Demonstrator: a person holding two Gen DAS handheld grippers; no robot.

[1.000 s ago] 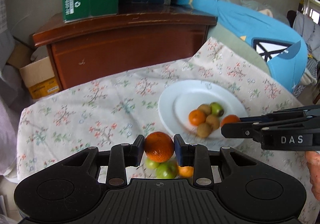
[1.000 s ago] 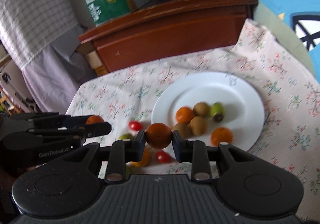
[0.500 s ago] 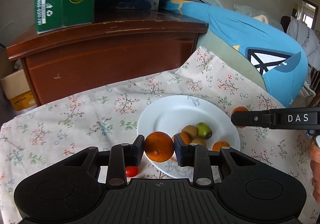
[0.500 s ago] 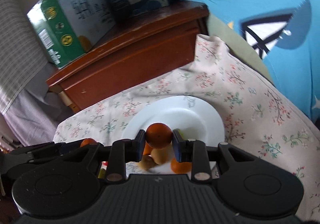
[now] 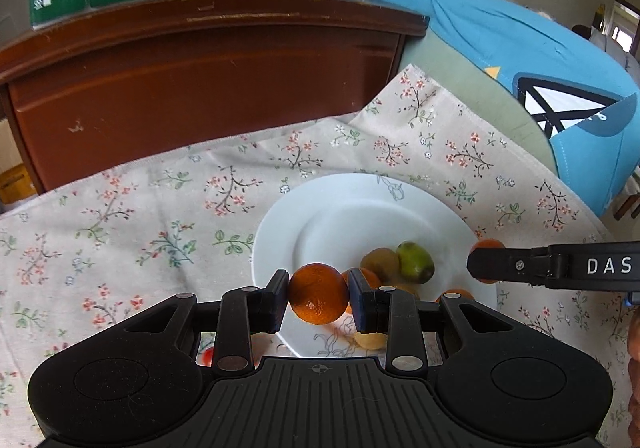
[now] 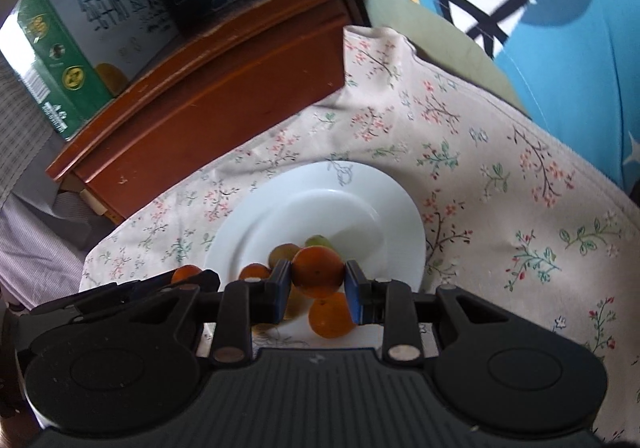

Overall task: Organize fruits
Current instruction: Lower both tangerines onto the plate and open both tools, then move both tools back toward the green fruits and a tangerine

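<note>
The left gripper (image 5: 318,294) is clamping one orange (image 5: 318,293) and the right gripper (image 6: 317,276) is clamping another orange (image 6: 317,271), both over the white plate (image 5: 340,204).

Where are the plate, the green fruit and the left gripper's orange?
plate (image 5: 344,204), left wrist view, bare far rim.
green fruit (image 5: 416,263), left wrist view, its middle.
orange (image 5: 318,294), left wrist view, middle, between the pads.
</note>
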